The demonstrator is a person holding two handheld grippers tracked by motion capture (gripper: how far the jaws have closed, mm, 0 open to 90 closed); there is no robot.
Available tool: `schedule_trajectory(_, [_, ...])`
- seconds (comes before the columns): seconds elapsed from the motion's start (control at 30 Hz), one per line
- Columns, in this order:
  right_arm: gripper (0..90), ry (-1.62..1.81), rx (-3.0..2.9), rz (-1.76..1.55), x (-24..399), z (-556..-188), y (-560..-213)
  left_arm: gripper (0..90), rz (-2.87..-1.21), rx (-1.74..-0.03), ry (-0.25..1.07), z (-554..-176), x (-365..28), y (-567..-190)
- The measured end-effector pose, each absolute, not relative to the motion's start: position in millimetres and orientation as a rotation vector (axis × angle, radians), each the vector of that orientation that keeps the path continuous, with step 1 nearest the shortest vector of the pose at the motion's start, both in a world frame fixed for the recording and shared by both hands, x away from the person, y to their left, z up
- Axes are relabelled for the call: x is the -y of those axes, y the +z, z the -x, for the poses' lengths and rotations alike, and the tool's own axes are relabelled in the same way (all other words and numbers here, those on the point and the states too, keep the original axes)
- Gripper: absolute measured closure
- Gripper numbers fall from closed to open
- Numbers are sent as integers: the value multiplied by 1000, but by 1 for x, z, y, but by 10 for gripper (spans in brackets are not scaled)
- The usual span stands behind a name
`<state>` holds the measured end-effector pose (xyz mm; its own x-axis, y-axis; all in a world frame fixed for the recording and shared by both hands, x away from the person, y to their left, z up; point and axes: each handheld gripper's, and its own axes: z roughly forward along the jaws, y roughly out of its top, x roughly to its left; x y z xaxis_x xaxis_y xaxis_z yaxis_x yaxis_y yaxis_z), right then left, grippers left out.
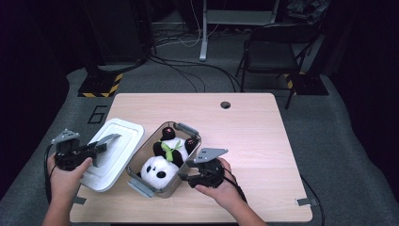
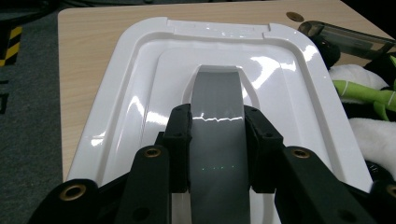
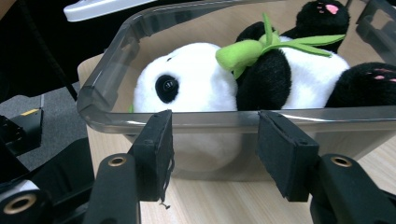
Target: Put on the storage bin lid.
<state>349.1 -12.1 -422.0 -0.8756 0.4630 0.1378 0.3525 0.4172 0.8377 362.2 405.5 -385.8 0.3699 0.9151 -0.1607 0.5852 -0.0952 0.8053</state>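
A white plastic lid with a grey strap handle lies at the table's left edge, partly over it. My left gripper is shut on that handle, one jaw on each side. Right of the lid stands a clear grey container without a lid. In it lies a black-and-white panda plush holding a green bamboo sprig. My right gripper is open at the container's near right wall. Its jaws stand apart just short of the wall, with nothing between them.
Grey latches hang at both ends of the container. The wooden table has a cable hole at the back. Behind it on the floor are a black folding chair, cables and a yellow-and-black striped base.
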Motion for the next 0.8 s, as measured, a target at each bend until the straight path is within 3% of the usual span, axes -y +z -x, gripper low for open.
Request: schedule_trajectory(0.8, [451, 1501, -2592, -674, -6, -348, -423, 666, -1829, -1216, 466, -372, -373, -366])
